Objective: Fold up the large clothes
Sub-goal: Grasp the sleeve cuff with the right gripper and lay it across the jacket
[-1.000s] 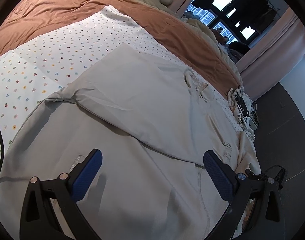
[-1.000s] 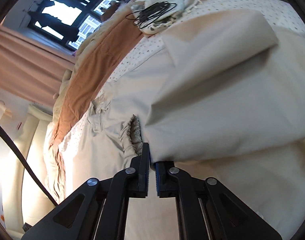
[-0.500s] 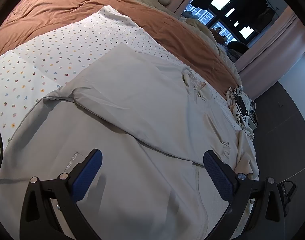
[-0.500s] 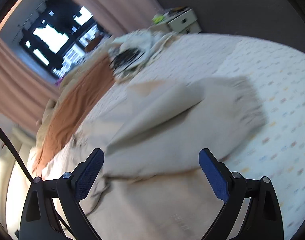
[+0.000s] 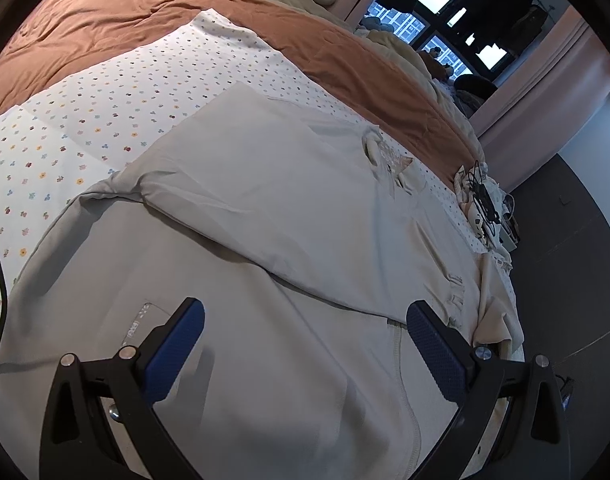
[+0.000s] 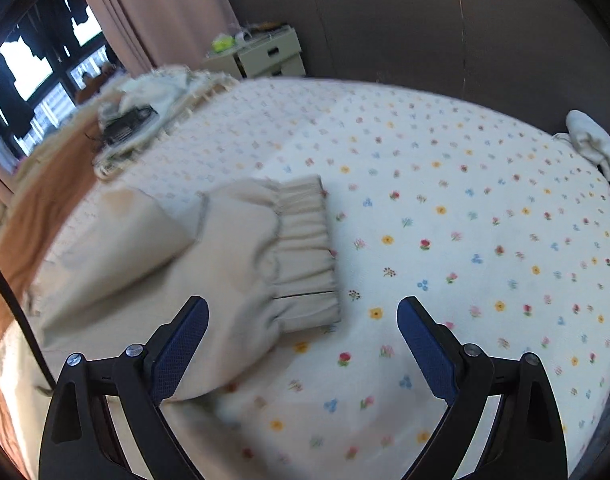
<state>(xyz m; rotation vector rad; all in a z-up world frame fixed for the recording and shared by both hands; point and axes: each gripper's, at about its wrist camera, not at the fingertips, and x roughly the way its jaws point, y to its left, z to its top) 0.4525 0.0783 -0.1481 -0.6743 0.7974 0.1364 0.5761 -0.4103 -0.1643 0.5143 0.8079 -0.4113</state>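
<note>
Now your left gripper (image 5: 305, 336) hovers spread and empty over the pale sweatshirt (image 5: 265, 216), lying flat on the floral sheet (image 6: 465, 220). Your right gripper (image 6: 303, 334), likewise spread, frames the ribbed cuff (image 6: 305, 248) at eleven o'clock, probably for pinching.

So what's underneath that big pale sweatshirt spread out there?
The sweatshirt lies on a flower-dotted sheet, which shows around its ribbed cuff. Whatever sits directly beneath the body is covered.

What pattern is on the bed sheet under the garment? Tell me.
White bed sheet with small scattered multicoloured flowers; clearest in the right wrist view.
</note>
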